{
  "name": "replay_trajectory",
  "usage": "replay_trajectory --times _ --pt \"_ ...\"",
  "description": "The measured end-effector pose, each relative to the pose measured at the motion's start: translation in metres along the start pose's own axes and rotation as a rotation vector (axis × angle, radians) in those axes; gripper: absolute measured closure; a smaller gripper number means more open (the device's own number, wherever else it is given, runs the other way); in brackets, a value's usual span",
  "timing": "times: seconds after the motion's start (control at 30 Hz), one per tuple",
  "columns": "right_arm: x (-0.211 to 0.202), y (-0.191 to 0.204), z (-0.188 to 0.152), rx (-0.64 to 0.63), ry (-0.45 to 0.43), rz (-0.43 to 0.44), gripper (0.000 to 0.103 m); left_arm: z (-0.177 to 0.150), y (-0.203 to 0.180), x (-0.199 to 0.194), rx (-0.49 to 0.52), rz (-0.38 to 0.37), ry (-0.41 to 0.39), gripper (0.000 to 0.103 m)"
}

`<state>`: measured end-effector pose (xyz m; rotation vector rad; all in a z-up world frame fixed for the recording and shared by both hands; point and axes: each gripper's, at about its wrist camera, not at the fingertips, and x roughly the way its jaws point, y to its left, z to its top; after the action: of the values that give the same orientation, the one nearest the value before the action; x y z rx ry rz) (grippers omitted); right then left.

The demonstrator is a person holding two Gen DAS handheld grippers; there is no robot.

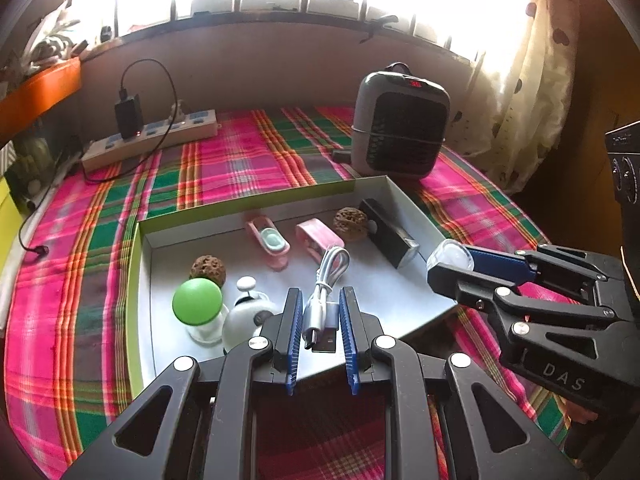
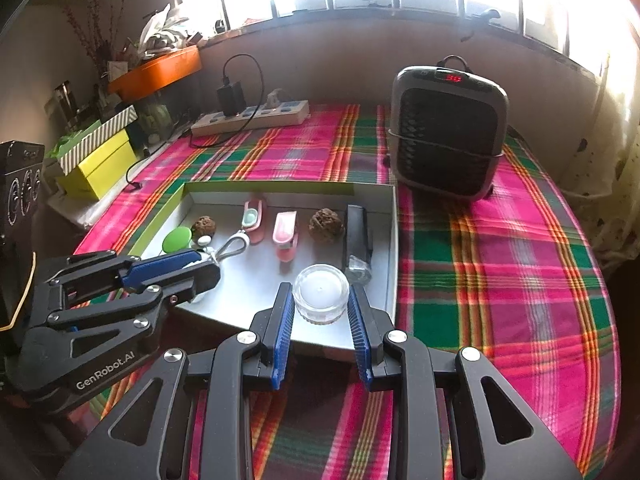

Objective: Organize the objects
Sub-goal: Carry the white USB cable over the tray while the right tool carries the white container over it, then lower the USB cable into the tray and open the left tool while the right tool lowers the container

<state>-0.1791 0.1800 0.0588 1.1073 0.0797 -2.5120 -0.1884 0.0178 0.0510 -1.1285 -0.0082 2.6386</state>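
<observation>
hovering side by side over the near edge of the shallow box (image 1: 384, 184), both grippers tilt steeply down toward the plaid cloth (image 2: 500, 272). the left gripper (image 1: 320, 320) has its jaws drawn narrow and pinched on a coiled white usb cable (image 1: 326, 288); the cable's long axis runs away from the camera, its plugs toward the wrist and its loop toward the box's far wall. the right gripper (image 2: 322, 314) clamps a small clear jar with a white centre (image 2: 321, 294), upright between the blue pads, its round top facing up, just above the box's near right corner. inside the box lie two walnuts (image 2: 326, 220), two pink clips (image 2: 286, 234) and a black torch (image 2: 358, 240) lengthwise, lens toward the near edge.
</observation>
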Motion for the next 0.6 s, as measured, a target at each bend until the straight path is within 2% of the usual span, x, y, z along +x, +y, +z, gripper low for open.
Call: replay_trajectory --times 0.6 --pt "0.039 0.003 0.015 -0.033 0.073 0.021 0.074 0.008 0.012 0.031 -0.017 0.01 0.052 0.086"
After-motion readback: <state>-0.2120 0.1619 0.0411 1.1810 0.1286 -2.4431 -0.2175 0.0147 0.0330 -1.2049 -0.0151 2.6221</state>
